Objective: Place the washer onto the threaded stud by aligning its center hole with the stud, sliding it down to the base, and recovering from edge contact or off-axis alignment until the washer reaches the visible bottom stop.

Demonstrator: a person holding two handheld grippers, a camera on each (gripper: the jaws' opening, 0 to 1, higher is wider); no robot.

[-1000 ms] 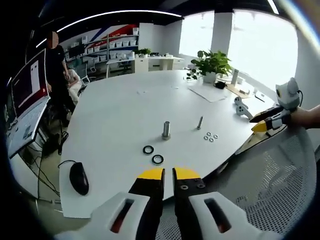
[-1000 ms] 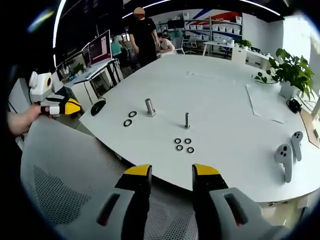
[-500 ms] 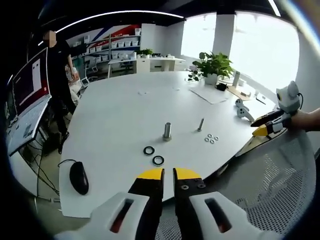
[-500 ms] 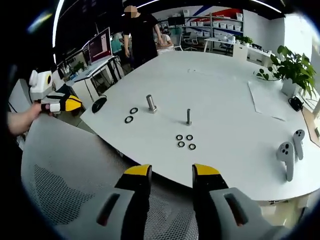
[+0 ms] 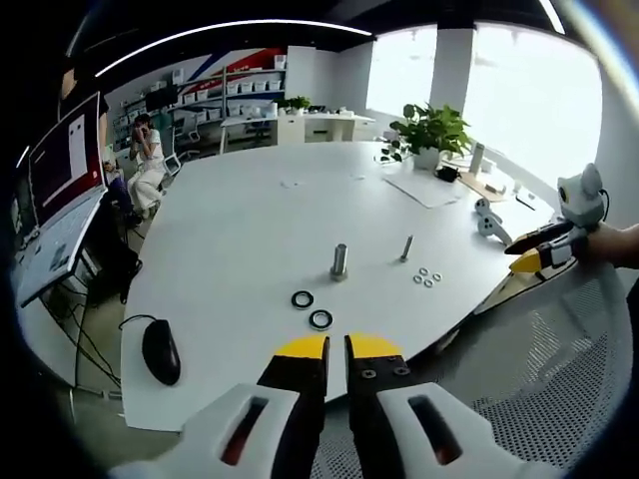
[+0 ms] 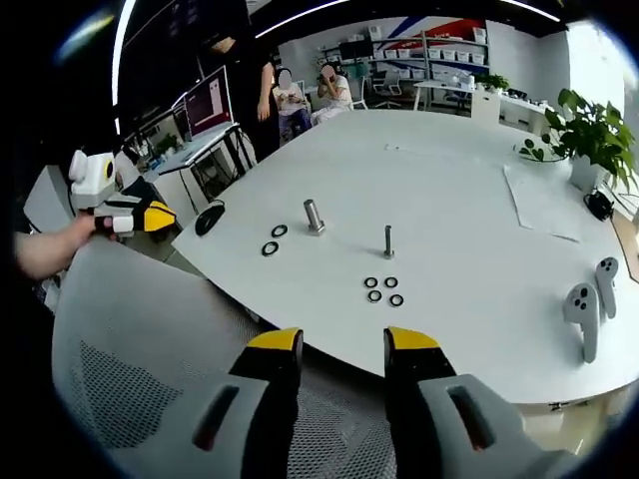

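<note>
Washers [image 6: 383,290] lie beside the stud [image 6: 388,240] — left claw [image 5: 335,347] closed, right claw [image 6: 342,341] parted.

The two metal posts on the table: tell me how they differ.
The thick post is stout and wide, the thin stud slim. Two large dark rings lie beside the thick post, while four small washers lie in a cluster near the thin stud. In the right gripper view the thick post stands nearer the computer mouse, the thin stud nearer the white controllers. Both stand upright, bare, on the white table.
</note>
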